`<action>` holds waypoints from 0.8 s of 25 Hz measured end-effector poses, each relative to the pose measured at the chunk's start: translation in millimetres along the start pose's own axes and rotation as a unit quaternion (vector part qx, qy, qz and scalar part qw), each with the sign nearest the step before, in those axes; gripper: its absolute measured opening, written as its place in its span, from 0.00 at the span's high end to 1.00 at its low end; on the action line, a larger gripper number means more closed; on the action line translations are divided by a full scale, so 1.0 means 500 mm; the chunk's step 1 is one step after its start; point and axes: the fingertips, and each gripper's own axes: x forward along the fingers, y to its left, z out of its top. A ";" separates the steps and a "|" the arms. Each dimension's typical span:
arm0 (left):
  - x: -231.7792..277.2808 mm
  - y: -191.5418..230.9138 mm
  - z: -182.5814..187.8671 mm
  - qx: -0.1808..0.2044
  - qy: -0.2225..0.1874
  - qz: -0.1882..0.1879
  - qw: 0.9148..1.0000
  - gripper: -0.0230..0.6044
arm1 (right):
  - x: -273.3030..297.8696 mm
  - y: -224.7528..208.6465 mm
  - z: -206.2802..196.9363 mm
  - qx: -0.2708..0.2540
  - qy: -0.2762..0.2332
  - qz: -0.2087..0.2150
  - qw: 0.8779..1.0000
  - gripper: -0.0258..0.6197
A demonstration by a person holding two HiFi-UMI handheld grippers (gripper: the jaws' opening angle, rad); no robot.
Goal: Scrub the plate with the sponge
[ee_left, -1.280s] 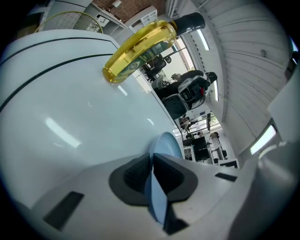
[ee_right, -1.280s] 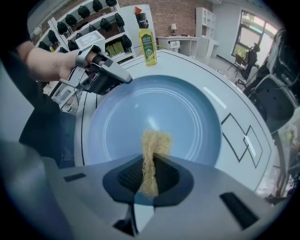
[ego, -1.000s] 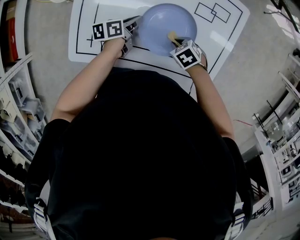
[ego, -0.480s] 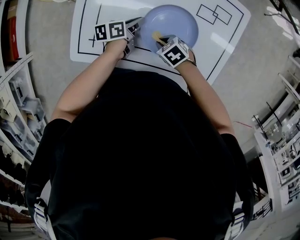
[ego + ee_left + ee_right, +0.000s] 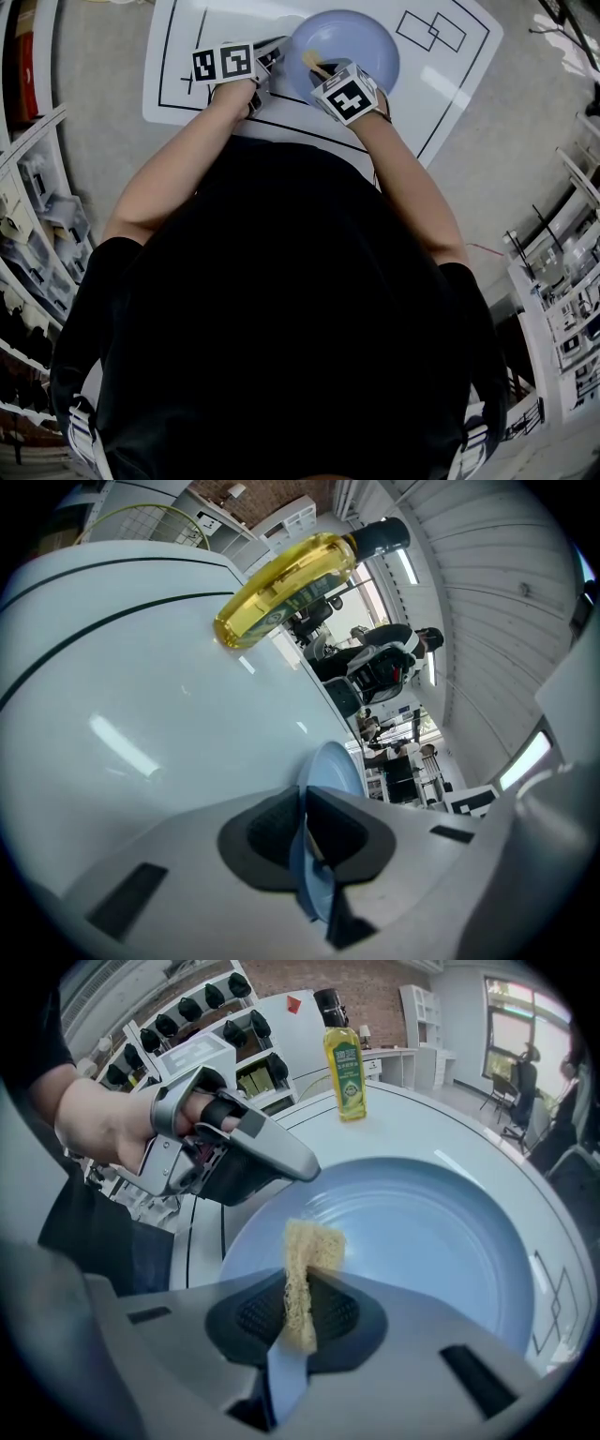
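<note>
With the right gripper (image 5: 300,1314), jaws pinched tight on a ragged tan-yellow sponge (image 5: 314,1246), sweeps leftward across the round pale-blue plate (image 5: 441,1241): from the dish's right half a second ago, through the middle, to the left half now, close to the near-left rim. Appears to press the sponge's free end onto the glazed surface, though actual contact hard to confirm. Keeps the left gripper (image 5: 302,825) exactly in its earlier spot, jaws shut on the plate's left edge, thin blue rim squeezed between the dark pads, pinning the dish on the white mat with black printed outlines (image 5: 450,80). Leaves the plate itself unmoved on that mat, well apart from the upright yellow bottle with a dark cap (image 5: 345,1058) standing beyond it. Reads as one full wiping stroke just finished, so scrubbing well under way but not clearly complete; no foam or grime visible to judge by. Calls next, most likely, for a return stroke toward the right or the far part of the dish. Worth watching: sponge and right jaws now near the holding gripper, with a risk of bumping it or jolting the rim out of its grip.
</note>
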 end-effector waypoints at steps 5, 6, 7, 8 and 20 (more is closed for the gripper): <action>-0.003 -0.001 -0.002 0.023 0.003 0.003 1.000 0.92 | 0.002 0.000 -0.003 0.013 -0.002 0.002 1.000 0.90; -0.003 -0.001 -0.002 0.025 0.003 0.002 1.000 0.91 | 0.002 0.001 -0.003 0.016 -0.002 0.003 1.000 0.90; -0.002 -0.001 -0.001 0.024 0.005 0.000 1.000 0.91 | 0.002 0.000 -0.003 0.018 -0.003 0.003 1.000 0.90; -0.001 -0.001 0.000 0.021 0.006 -0.003 1.000 0.91 | 0.002 -0.001 -0.003 0.017 -0.005 0.002 1.000 0.90; -0.014 -0.020 0.013 0.069 0.009 0.003 0.998 0.91 | -0.039 -0.005 0.010 0.047 -0.050 -0.012 0.998 0.91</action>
